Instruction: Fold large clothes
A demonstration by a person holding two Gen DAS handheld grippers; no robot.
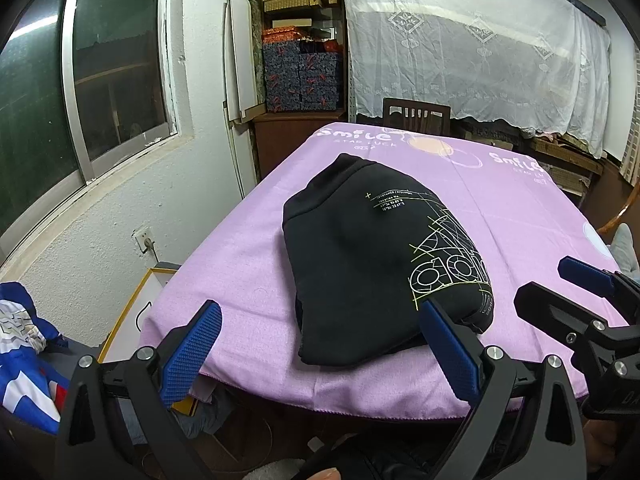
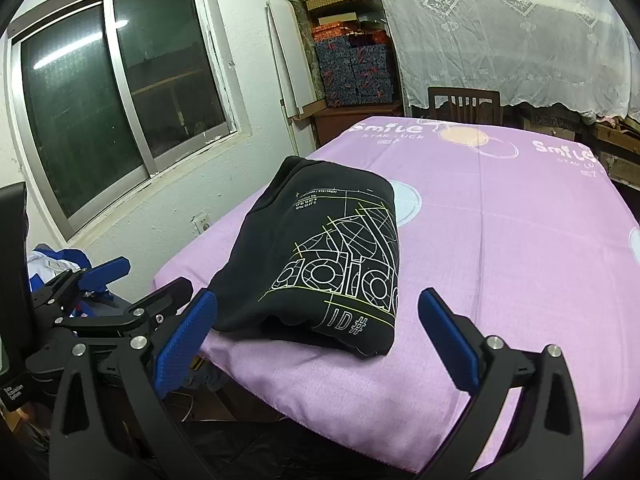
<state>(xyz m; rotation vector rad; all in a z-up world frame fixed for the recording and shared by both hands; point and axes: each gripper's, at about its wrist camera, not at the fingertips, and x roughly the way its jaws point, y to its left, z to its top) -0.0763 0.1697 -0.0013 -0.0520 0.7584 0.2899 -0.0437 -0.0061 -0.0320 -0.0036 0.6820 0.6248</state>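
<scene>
A black sweatshirt with a white and yellow-green line graphic (image 1: 372, 256) lies folded into a thick, compact bundle on a lilac cloth printed with white "Smile" lettering (image 1: 500, 208), which covers the table; the bundle sits toward the near left part of the cloth, close to the front edge, with its printed face up. The left gripper (image 1: 320, 344), black-framed with blue textured pads, hangs just off the near edge of the table with its jaws spread wide and nothing between them; the left pad is beyond the cloth's corner and the right pad overlaps the sweatshirt's near edge in the view, though whether it touches cannot be told. The right gripper (image 2: 318, 340), of the same build, also stands wide apart and empty, just in front of the bundle's near end. Each gripper shows in the other's camera: the right gripper at the right border of the left wrist view, the left gripper at the left of the right wrist view. To the left of the table, below a dark sliding window with a metal frame (image 2: 120, 92), a blue and white garment (image 1: 24, 344) lies crumpled. A dark wooden chair (image 2: 464, 104) stands at the far end of the table, before a white lace curtain (image 2: 500, 32).
</scene>
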